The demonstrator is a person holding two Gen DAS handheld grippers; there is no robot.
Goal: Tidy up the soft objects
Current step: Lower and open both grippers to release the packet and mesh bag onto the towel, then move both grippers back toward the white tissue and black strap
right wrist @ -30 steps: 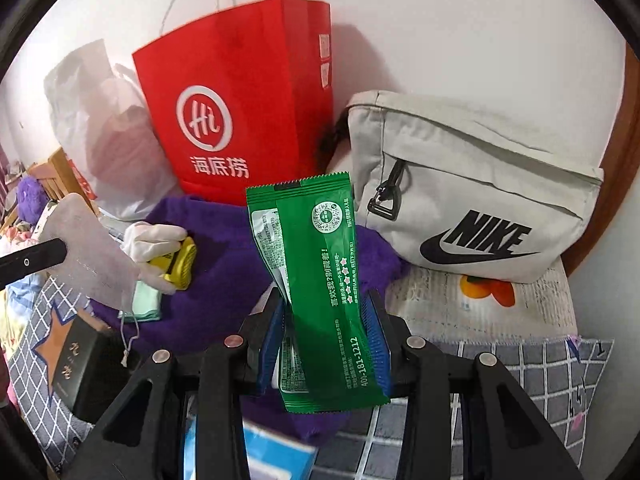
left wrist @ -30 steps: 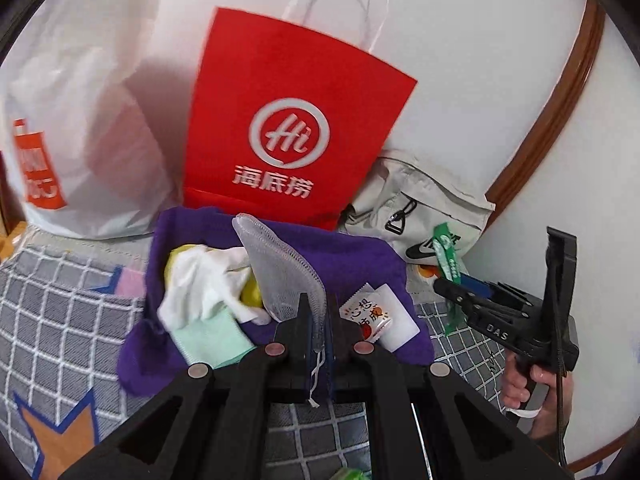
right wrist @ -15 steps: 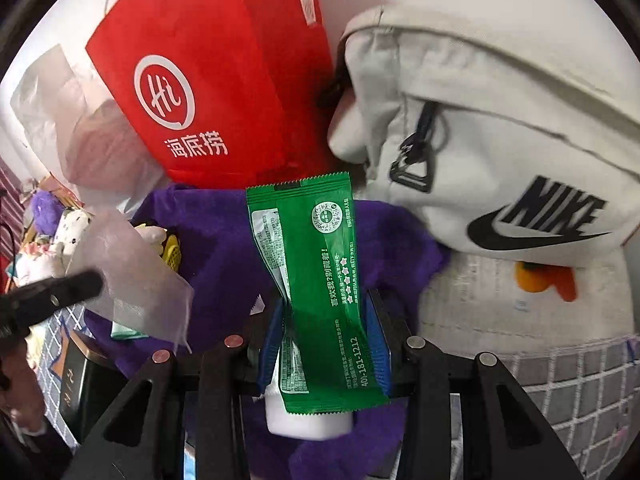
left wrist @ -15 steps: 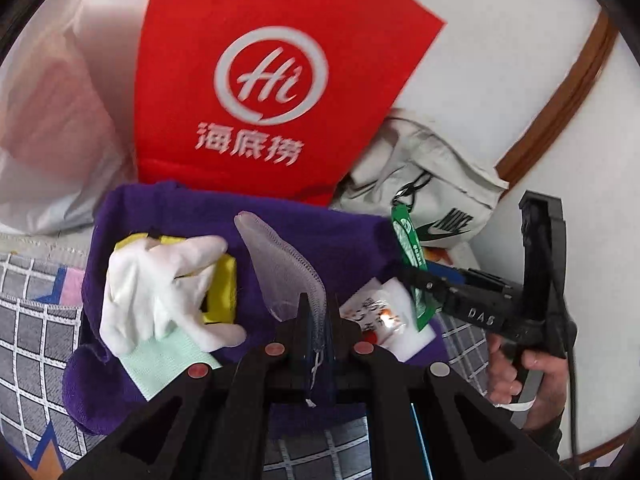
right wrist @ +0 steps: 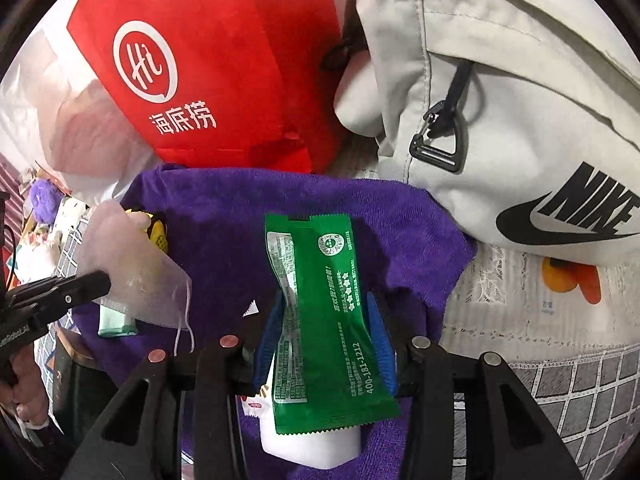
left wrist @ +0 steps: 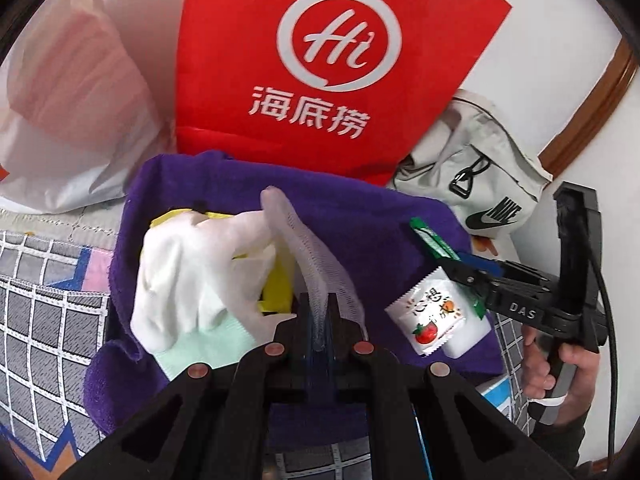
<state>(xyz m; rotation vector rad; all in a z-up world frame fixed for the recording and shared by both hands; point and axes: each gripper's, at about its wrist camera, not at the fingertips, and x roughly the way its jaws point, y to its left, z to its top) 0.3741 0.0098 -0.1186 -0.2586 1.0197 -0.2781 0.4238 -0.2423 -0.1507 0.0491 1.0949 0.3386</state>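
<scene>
Your left gripper [left wrist: 318, 320] has its jaws pinched tight on the lower edge of a sheer white mesh pouch [left wrist: 308, 248], which stands up from them over a purple towel [left wrist: 360, 216] spread on a checked cover [left wrist: 44, 304]; whether that cover lies on a bed or a table, you cannot tell. Your right gripper [right wrist: 326, 336] has a green sachet [right wrist: 320, 312] between its blue pads, and its jaws have just been opening a little, so the hold looks light and the sachet may already be close to slipping free. Directly under it on the towel lies a white packet [right wrist: 312, 444]. A white glove [left wrist: 192, 272] sits on the towel's left part over something yellow [left wrist: 276, 292], with a pale green piece [left wrist: 204, 348] at its cuff. A red paper bag [left wrist: 332, 64] and a grey sling bag [right wrist: 500, 120] lean against the wall behind. The risk from here is the sachet dropping askew onto the white packet and sliding off the towel's near edge. The pouch is limp, so it may fold or snag on the glove as you lower it. The 2 grippers are near each other and could bump.
</scene>
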